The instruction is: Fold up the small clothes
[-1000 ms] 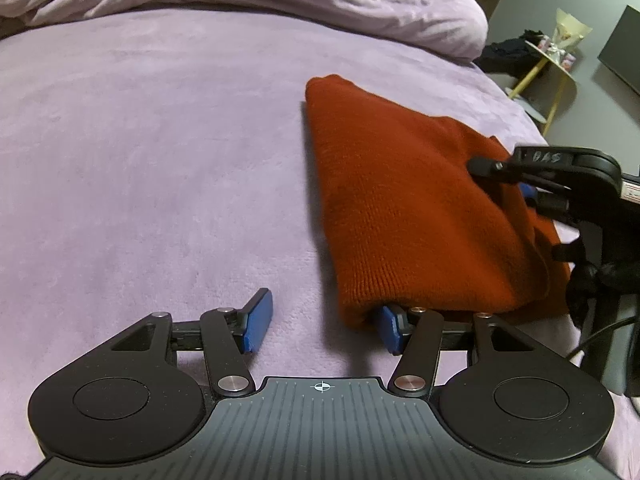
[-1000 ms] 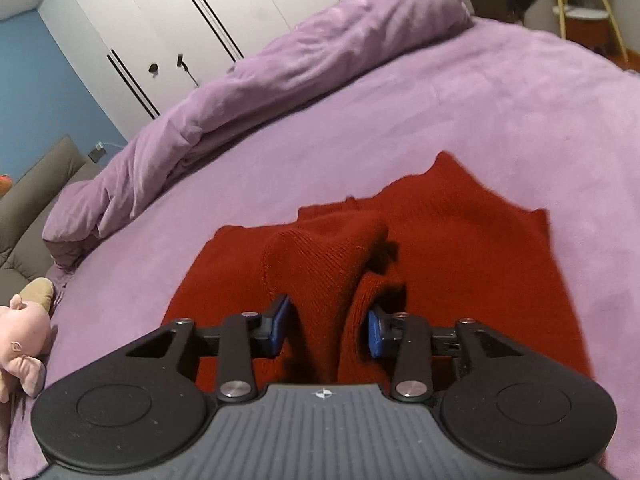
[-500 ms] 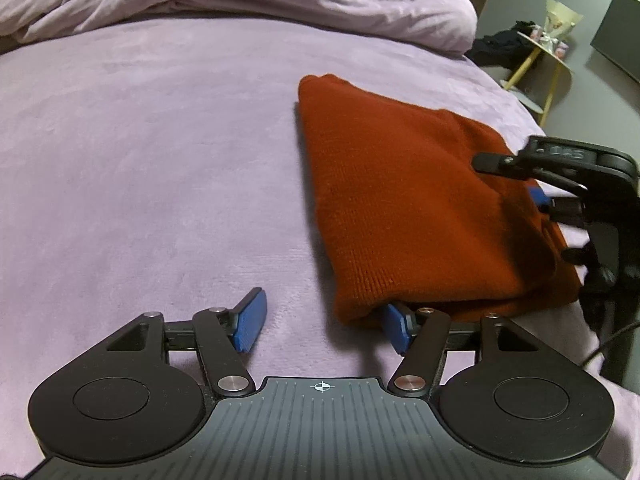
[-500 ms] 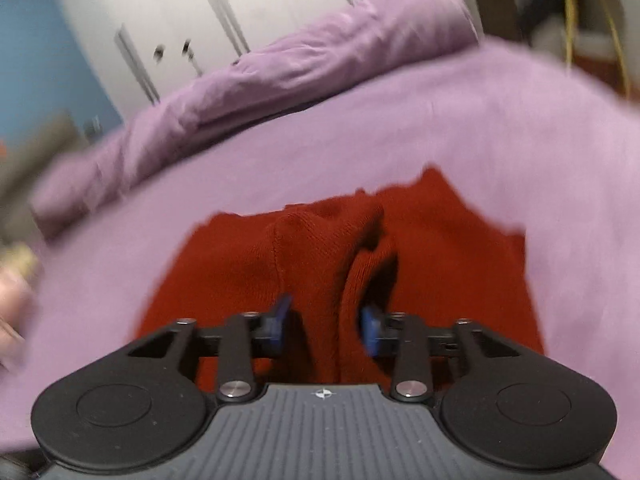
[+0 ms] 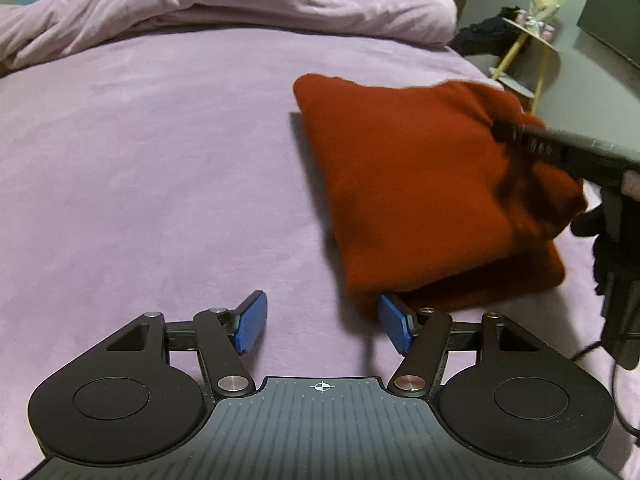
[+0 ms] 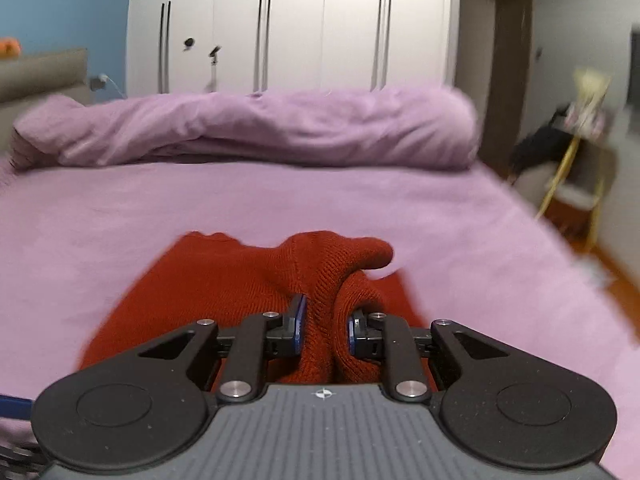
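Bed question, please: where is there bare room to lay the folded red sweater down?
The purple bedspread lies bare left of the sweater, from the left tongs up to the rolled duvet. It is crowded at the right edge, where the right tongs grip the sweater.

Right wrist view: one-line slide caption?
Right gripper shut on a bunched fold of the red knit garment over the purple bed.

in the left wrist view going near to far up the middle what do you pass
left hand-held gripper, wide open on bare purple bedsheet → red knit garment, its near corner at the right fingertip → more bedsheet → bunched purple duvet along the far edge of the bed
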`<state>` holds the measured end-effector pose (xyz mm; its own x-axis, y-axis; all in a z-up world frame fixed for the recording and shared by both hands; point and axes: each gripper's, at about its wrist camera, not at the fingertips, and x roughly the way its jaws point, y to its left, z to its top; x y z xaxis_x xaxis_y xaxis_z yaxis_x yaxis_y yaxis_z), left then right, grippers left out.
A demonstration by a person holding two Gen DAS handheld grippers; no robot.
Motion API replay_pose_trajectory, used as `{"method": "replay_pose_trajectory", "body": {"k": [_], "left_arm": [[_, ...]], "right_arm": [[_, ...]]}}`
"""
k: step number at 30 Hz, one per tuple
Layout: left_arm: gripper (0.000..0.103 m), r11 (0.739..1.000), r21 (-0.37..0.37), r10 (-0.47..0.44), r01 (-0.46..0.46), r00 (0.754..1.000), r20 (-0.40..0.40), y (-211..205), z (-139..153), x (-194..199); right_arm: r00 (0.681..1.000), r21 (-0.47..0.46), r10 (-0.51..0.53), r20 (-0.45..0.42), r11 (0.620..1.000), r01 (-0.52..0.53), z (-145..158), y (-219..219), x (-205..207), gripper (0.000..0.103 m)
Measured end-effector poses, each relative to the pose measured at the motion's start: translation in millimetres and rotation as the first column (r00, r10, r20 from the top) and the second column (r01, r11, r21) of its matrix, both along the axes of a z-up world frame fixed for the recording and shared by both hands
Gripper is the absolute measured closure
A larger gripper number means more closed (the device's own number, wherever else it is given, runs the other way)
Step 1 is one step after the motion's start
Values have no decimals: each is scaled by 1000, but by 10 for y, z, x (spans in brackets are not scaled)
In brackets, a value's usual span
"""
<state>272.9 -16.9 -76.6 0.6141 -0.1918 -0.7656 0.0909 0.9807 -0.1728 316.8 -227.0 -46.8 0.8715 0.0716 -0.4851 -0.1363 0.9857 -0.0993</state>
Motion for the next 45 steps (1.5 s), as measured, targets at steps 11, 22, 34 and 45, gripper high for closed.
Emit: {"method": "replay_pose_trajectory", "body": {"k": [11, 22, 34, 45], "left_arm": [[36, 996, -88, 25, -25, 1000, -4, 85, 90, 27], [36, 984, -176, 31, -33, 999, -13, 61, 203, 56], [36, 991, -132, 36, -36, 999, -1, 104, 273, 213], [36, 993, -106, 58, -51, 996, 69, -9, 374, 642]], "right_arm": [[977, 258, -149, -151, 948, 185, -150, -830, -270, 46], [954, 695, -40, -296, 677, 244, -570, -1178, -719, 60], [925, 832, -2, -379, 437, 342, -898, -1302, -773, 97], [942, 544, -115, -315, 792, 278, -278, -1103, -638, 82]]}}
